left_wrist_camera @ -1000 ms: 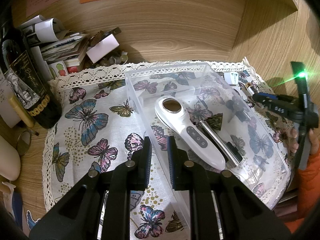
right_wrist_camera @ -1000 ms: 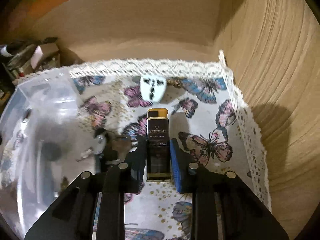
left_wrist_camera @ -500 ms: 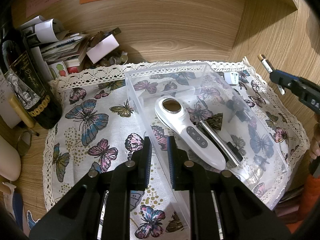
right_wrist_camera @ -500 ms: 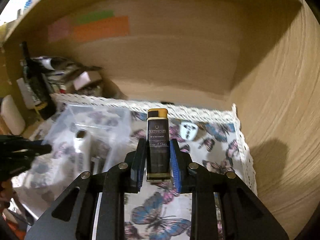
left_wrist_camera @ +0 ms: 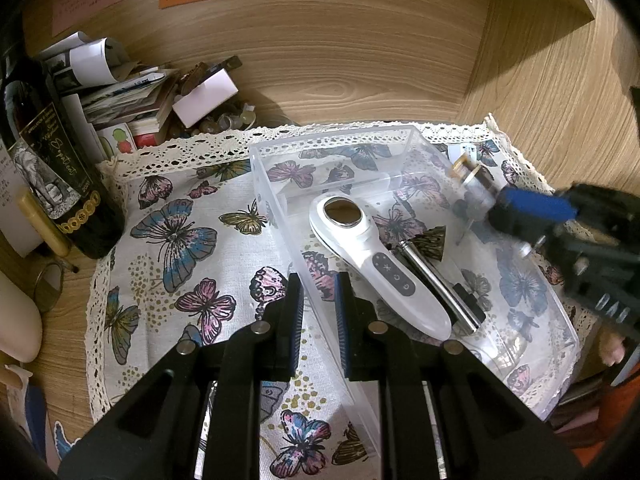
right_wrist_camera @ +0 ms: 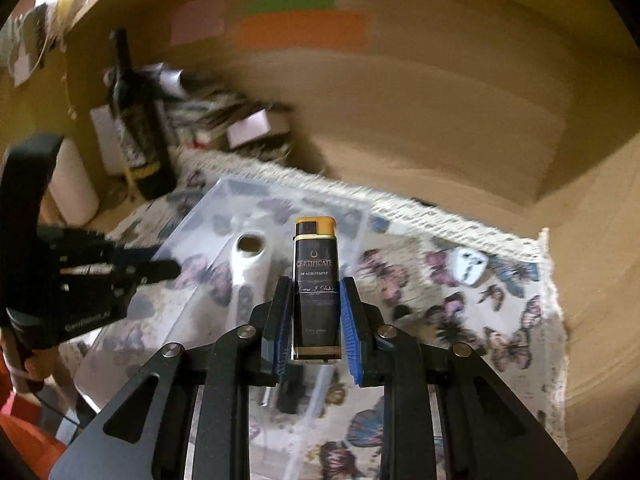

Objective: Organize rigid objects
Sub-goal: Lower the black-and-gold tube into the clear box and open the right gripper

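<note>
My right gripper [right_wrist_camera: 316, 312] is shut on a black lighter with a gold cap [right_wrist_camera: 316, 280] and holds it in the air over the clear plastic bin [left_wrist_camera: 332, 144]. In the left wrist view the lighter [left_wrist_camera: 474, 184] and right gripper [left_wrist_camera: 520, 208] hover above the bin's right side. The bin holds a white handheld device [left_wrist_camera: 376, 264], a metal tool with a black cone brush [left_wrist_camera: 432, 252] and small dark parts. My left gripper [left_wrist_camera: 318, 308] is narrowly open, its fingers on either side of the bin's left wall, apart from it.
A butterfly cloth [left_wrist_camera: 180, 240] covers the desk. A dark wine bottle [left_wrist_camera: 52, 168] and a pile of papers and boxes [left_wrist_camera: 132, 92] stand at the back left. A white plug adapter [right_wrist_camera: 468, 266] lies on the cloth right of the bin. Wooden walls close the back and right.
My right gripper lifted the lighter off the cloth and swung it left to above the bin. My left gripper has not moved.
</note>
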`<state>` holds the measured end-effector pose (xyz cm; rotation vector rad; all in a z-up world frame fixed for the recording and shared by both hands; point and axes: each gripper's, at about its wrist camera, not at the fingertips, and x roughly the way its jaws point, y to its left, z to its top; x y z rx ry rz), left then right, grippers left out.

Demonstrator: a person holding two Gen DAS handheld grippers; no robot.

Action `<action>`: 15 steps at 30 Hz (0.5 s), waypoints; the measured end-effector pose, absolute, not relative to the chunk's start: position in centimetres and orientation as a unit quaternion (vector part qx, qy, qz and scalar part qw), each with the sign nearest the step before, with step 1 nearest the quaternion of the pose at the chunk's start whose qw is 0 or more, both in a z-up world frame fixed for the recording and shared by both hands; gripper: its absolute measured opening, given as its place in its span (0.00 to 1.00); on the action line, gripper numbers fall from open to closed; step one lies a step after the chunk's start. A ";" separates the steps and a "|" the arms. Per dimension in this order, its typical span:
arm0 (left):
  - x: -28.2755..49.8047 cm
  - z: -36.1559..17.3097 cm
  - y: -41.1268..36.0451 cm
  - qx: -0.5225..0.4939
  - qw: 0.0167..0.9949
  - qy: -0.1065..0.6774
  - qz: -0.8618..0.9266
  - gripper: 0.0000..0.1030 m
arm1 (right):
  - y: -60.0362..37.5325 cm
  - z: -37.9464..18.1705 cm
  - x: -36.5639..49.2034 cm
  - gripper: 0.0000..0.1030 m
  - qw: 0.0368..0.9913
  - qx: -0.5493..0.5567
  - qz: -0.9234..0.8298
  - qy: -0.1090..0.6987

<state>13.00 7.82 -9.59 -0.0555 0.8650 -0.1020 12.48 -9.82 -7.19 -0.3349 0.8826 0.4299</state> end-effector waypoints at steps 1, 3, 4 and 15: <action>13.0 -9.6 7.8 -0.027 0.906 0.419 -0.049 0.15 | -9.5 -7.6 12.5 0.21 0.864 -0.164 0.209 0.428; 13.0 -9.6 7.8 -0.027 0.906 0.419 -0.049 0.15 | -8.9 -8.6 12.6 0.21 0.854 -0.175 0.216 0.440; 13.0 -9.6 7.8 -0.027 0.906 0.419 -0.049 0.15 | -8.6 -9.1 12.6 0.21 0.849 -0.180 0.218 0.447; 13.1 -9.6 7.9 -0.028 0.906 0.418 -0.051 0.15 | -7.2 -11.5 13.2 0.21 0.810 -0.205 0.236 0.497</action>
